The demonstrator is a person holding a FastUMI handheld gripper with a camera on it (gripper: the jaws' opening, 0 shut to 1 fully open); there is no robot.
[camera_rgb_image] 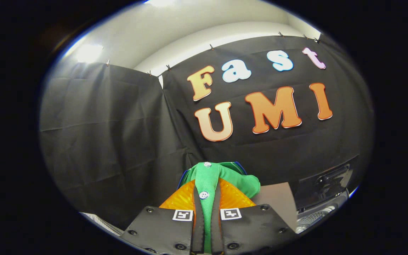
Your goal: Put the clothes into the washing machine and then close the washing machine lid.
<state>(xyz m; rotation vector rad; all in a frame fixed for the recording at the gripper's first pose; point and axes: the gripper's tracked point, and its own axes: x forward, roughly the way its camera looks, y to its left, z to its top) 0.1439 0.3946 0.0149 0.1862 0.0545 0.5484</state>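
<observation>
Garment point(207, 184) pinched between tool point(207, 212) fingers; washer point(326, 198) right.

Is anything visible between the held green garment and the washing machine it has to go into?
Nothing visible blocks it. The gripper has its jaws shut on the green garment, held up before the booth wall; the washing machine sits beyond and beside the fingers.

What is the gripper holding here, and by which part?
The gripper is shut on the green garment, both fingers pinching its buttoned front strip.
</observation>
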